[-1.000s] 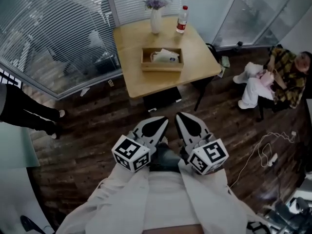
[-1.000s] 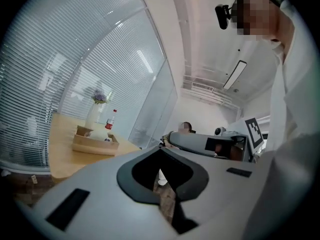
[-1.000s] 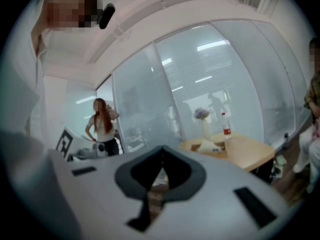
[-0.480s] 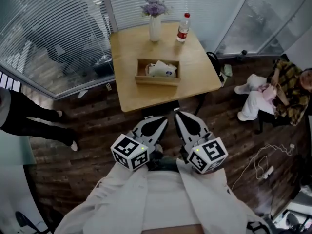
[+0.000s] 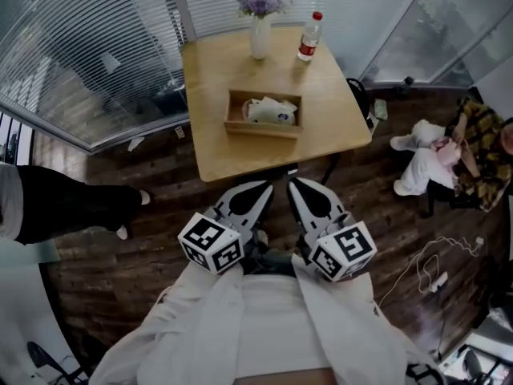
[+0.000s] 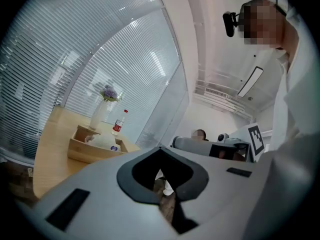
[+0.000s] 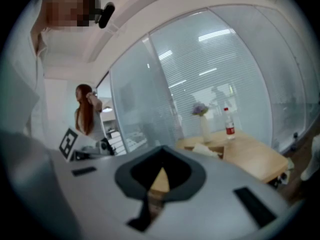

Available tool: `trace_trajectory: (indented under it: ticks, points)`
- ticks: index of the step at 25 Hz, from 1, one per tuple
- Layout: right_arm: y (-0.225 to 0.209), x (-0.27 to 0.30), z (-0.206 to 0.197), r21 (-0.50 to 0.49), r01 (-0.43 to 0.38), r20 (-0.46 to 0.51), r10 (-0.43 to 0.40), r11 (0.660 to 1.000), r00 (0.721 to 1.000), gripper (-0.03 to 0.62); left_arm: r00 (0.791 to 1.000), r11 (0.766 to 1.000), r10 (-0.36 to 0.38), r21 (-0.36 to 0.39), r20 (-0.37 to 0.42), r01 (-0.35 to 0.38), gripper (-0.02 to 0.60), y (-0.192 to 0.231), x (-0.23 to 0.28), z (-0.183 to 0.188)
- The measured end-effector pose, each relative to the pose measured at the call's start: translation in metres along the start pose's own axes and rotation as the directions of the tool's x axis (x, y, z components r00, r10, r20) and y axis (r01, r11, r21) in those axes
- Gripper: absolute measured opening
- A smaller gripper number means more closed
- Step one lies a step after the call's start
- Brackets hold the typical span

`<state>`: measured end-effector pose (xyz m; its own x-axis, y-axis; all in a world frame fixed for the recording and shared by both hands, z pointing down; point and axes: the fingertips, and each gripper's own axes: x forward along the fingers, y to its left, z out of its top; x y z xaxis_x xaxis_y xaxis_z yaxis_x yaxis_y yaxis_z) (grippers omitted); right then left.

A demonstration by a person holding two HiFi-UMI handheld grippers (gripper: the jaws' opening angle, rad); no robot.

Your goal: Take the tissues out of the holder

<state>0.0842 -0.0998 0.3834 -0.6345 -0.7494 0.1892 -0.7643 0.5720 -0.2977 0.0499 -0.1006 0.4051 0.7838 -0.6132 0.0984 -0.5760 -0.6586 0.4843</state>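
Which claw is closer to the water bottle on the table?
Right, slightly. The right gripper hangs short of the table's near edge, almost in line with the bottle at the far right corner; the left gripper is alongside, further left.

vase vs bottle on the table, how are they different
The vase is white and opaque with purple flowers in it; the bottle is clear with a red cap and label. The vase is wider, the bottle slimmer. Both stand upright on the table, beyond the tissue holder.
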Motion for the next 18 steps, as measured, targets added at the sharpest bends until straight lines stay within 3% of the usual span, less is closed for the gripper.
trace_trajectory:
  ticks: [12,18]
  points:
    - [-0.036,0.057,0.020,0.068,0.028,0.011,-0.029,0.997,1.000,0.012,0.999,0.999,-0.031,-0.014,-0.042,0.030,0.006,0.049,0.036,0.031]
    - [-0.049,0.092,0.026,0.075,-0.001,-0.016,0.002,0.997,1.000,0.012,0.998,0.999,-0.042,-0.033,-0.041,0.041,0.006,0.080,0.052,0.047]
